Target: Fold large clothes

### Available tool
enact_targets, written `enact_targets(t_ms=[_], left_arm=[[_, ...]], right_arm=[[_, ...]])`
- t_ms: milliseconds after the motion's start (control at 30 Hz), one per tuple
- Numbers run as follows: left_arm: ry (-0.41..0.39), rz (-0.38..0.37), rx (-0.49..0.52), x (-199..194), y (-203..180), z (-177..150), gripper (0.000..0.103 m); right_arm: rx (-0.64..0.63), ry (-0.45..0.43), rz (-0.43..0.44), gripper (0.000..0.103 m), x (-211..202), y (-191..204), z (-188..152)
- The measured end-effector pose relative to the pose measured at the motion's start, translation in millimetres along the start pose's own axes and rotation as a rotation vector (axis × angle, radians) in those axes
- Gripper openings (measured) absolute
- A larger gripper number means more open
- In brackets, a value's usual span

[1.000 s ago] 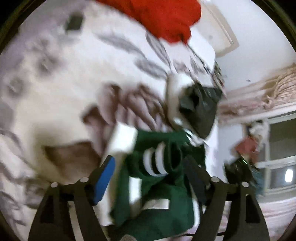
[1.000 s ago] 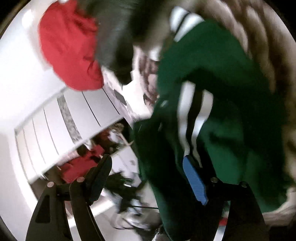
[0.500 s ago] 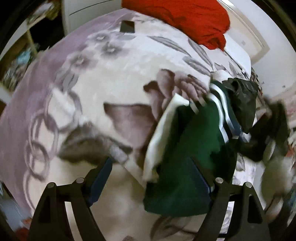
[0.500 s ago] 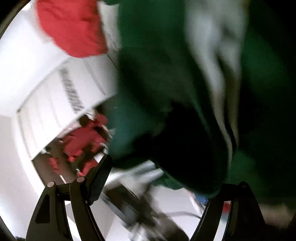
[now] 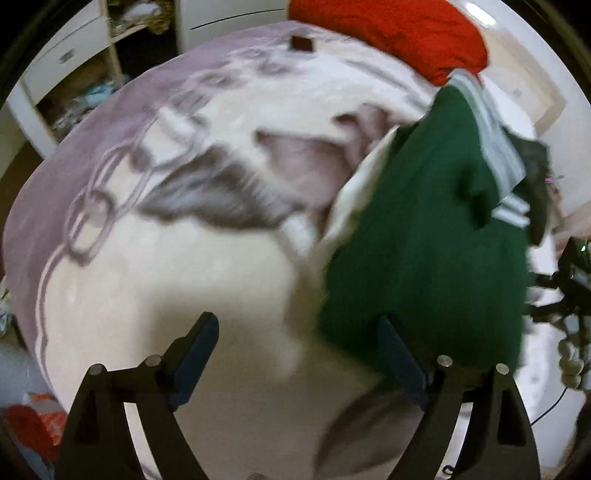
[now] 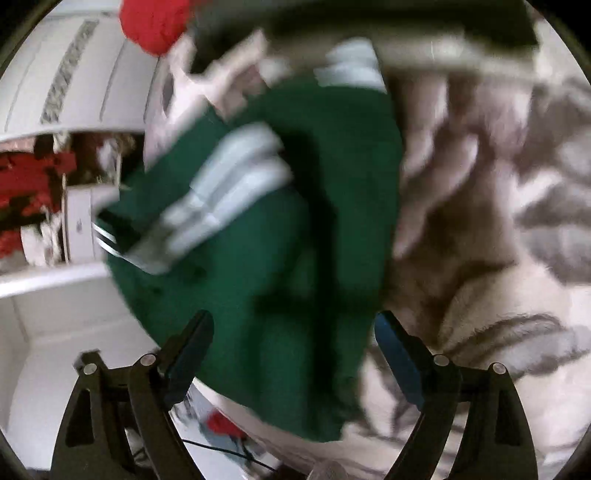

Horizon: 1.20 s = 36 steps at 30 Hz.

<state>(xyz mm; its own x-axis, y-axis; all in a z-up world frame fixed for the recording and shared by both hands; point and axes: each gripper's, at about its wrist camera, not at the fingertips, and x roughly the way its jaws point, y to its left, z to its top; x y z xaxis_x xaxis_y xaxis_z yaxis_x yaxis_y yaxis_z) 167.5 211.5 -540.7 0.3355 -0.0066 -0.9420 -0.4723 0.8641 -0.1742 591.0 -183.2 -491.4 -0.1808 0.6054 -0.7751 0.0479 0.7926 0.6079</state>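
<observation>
released, green garment (image 5: 424, 236) lies crumpled on blanket (image 5: 184, 280).

I see dark green garment (image 5: 424, 236) with white stripes, cream-and-mauve floral bed cover (image 5: 184, 229), red cloth (image 5: 391, 33)

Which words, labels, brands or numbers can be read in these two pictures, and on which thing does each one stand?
None can be read.
green garment: white stripes only, no letters visible.
red cloth: plain.
flowered blanket: pattern only.
small dark tag on the blanket: too small and blurred to read.
</observation>
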Motion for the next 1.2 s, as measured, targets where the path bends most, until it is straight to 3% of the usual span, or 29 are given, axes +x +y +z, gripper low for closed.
enact_targets(t_ms=[100,167,267,333,433,533,633,667,800,967,1067,1200], left_arm=[[0.039,0.053,-0.068,25.0,20.7,-26.2,0.088],[0.057,0.098,-0.12,42.6,38.2,-43.6,0.088],[0.085,0.124,-0.166,65.9,54.8,-56.7,0.088],[0.049,0.13,-0.147,72.9,53.5,-57.1,0.096],[0.039,0.187,-0.101,80.6,44.3,-52.3,0.102],[0.027,0.196,-0.126,85.1,46.6,-47.9,0.103],[0.023,0.194,-0.142,85.3,49.4,-44.7,0.103],[0.042,0.195,-0.144,86.3,50.3,-41.3,0.103],[0.132,0.18,-0.154,87.7,55.8,-25.5,0.103],[0.185,0.117,-0.152,73.3,70.5,3.5,0.103],[0.154,0.162,-0.097,55.2,79.4,18.5,0.103],[0.125,0.253,-0.017,38.8,83.9,32.4,0.103]], right_arm=[[-0.037,0.002,0.019,0.096,37.9,-23.6,18.4],[-0.018,-0.009,0.084,0.102,57.5,-38.0,35.2],[0.023,-0.04,0.175,0.103,63.2,-51.7,55.6],[0.041,-0.045,0.217,0.103,62.8,-55.1,66.2],[0.062,-0.012,0.218,0.103,68.0,-54.7,83.7],[0.039,-0.054,0.206,0.102,67.7,-48.2,92.7],[0.137,-0.104,0.201,0.051,59.6,-53.9,83.2],[0.168,-0.127,0.213,0.04,55.7,-55.4,77.6],[0.347,-0.238,0.338,0.028,30.5,-74.0,27.1],[0.624,-0.301,0.475,0.024,19.7,-91.0,-107.1],[0.772,-0.216,0.49,0.023,33.4,-87.0,-193.2],[0.835,-0.043,0.414,0.026,65.3,-95.2,-246.3]])
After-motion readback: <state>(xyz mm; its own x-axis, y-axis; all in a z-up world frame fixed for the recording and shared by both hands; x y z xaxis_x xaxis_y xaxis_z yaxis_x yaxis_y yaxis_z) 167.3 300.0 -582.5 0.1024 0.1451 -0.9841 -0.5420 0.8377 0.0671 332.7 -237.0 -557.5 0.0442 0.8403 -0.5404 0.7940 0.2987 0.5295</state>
